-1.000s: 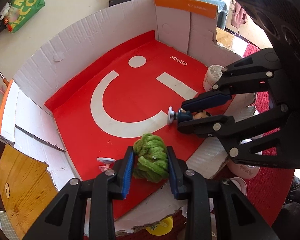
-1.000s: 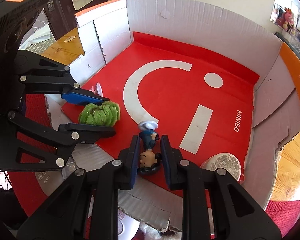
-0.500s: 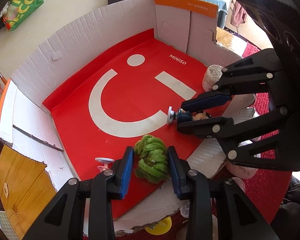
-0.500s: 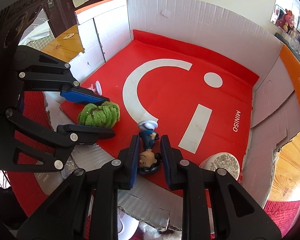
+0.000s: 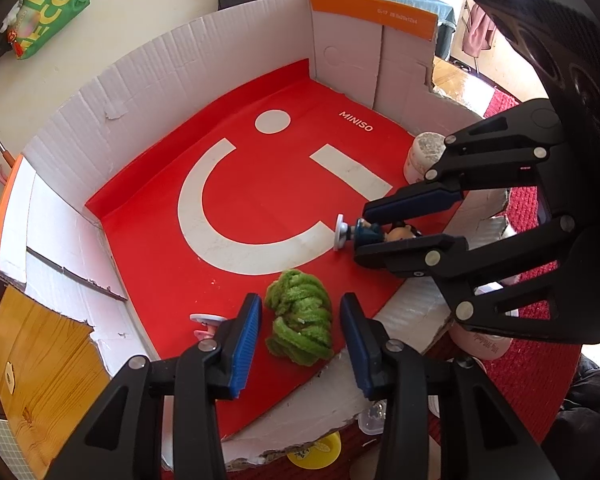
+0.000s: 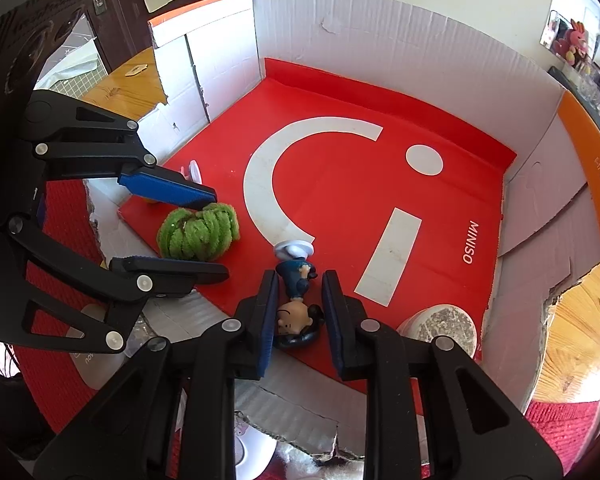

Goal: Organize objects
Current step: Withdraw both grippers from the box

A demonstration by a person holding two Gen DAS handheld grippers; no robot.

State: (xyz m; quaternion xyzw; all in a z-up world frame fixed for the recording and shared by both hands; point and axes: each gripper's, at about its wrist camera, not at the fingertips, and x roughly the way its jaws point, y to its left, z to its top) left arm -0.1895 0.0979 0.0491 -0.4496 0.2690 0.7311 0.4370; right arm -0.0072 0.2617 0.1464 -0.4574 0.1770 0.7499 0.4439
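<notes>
Opened wider than a second ago, the jaws of the left gripper (image 5: 298, 340) have just been spreading, and the green yarn bundle (image 5: 300, 322) between them is now let go: a clear gap shows on each side of it in the left wrist view. The bundle is set down on the red floor of the cardboard box (image 5: 228, 80), near the torn front edge, just beside a small pink suction hook (image 5: 206, 320). Nothing else has shifted. So the placing step is judged done for the left side, while the right side is mid-placement: the jaws of the right gripper (image 6: 298, 308) are narrow and closed on the little figurine (image 6: 298, 300), blue pads pressed to either side of it. The figurine is lying with its long axis running away from the right wrist camera, head toward the gripper body, white round base (image 6: 294, 249) pointing out to the middle of the box and close to the white curve printed there. Next, it is judged, a release is called for on the right and a straight lift-away on the left, so the soft bundle is not dragged. A white jar (image 6: 440, 326) stands in the near right corner, apart from both.
</notes>
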